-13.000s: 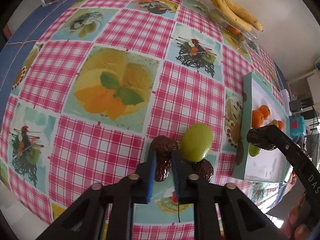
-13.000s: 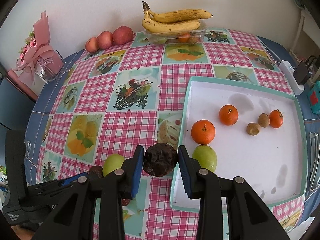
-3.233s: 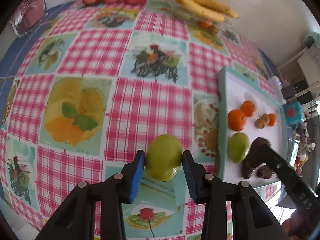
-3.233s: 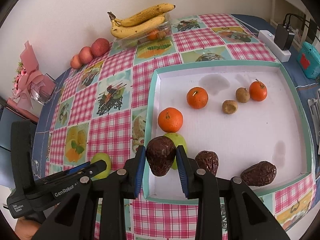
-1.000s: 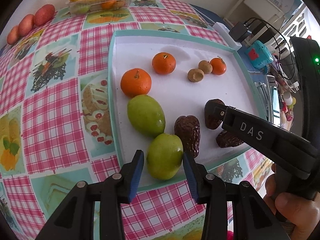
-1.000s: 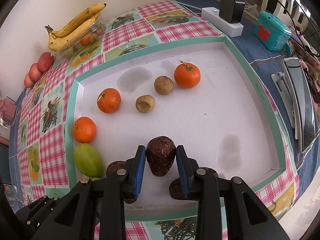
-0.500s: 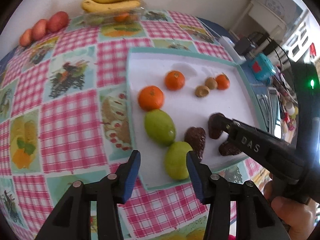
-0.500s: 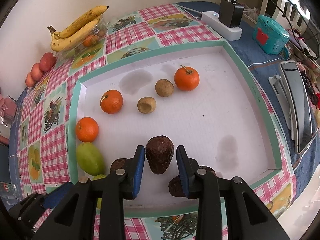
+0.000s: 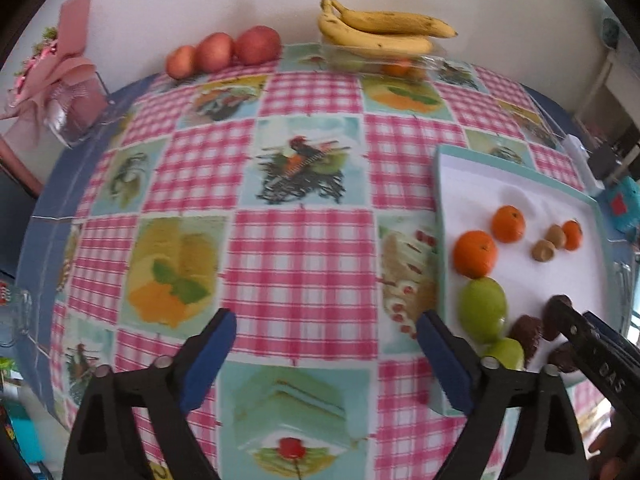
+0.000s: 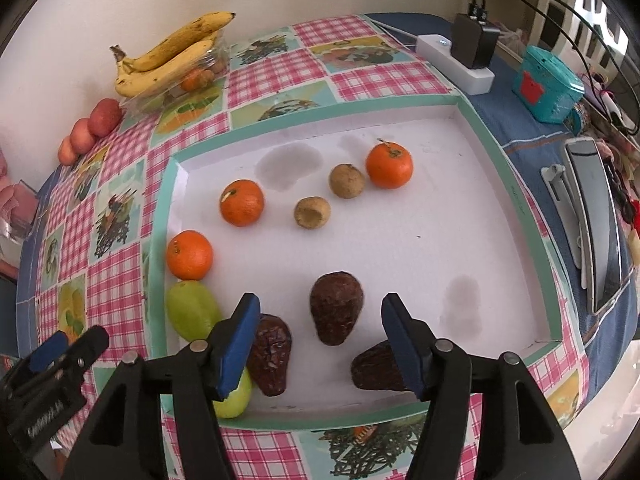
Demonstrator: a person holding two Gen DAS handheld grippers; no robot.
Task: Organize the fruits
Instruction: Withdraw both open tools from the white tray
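Both releases were under way: the right gripper (image 10: 316, 332) jaws were opening around the dark wrinkled brown fruit (image 10: 337, 307) resting near the front edge of the white teal-rimmed tray (image 10: 516, 200), while the left gripper (image 9: 326, 344) jaws were opening empty over the pink-checked desk (image 9: 304, 248), so next each needed another loose fruit, perhaps the red apples (image 9: 224, 51) at the desk's far edge.

left wrist view steeply down over tablecloth (image 9: 304, 256), right wrist view close over tray (image 10: 516, 184), both showing tray

Each claw (image 9: 326, 354) (image 10: 316, 340) is black plastic with blue pads (image 9: 208, 364), silver screws and white lettering along its arm.
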